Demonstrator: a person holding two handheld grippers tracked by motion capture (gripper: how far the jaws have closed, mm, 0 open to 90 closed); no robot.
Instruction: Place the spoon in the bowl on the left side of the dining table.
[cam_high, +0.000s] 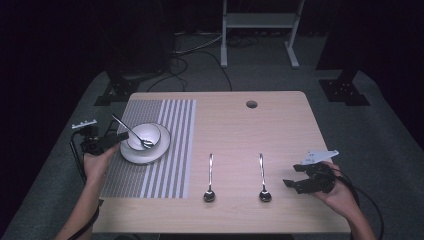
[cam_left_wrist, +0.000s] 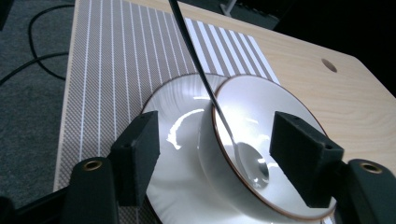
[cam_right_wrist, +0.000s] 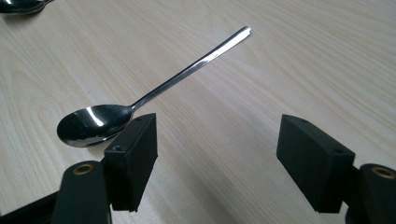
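Hovering at the left edge of the light wooden surface (cam_high: 280, 115), the left gripper (cam_high: 116, 139) has its jaws released w/ nothing pinched; they straddle the near rim of the small white ceramic bowl (cam_left_wrist: 261, 140). That bowl sits tilted on a white round plate (cam_left_wrist: 180, 135), which lies on the grey-and-white striped placemat (cam_high: 170, 150). A long-handled steel spoon (cam_left_wrist: 205, 88) rests in the bowl, tip at the bottom, handle leaning up over the rim towards the back left, free of both jaws.

Right gripper (cam_high: 294, 180) is at the front right, jaws released too, nothing between them, just bare wood. Nearest thing to it is a shiny steel spoon (cam_right_wrist: 140, 105), just beside its left jaw, flat on the surface. Another matching spoon (cam_high: 210, 177) lies parallel further left, btw, between that one and the mat. Round cable hole (cam_high: 251, 104) is near the back edge. Nothing blocks either gripper.
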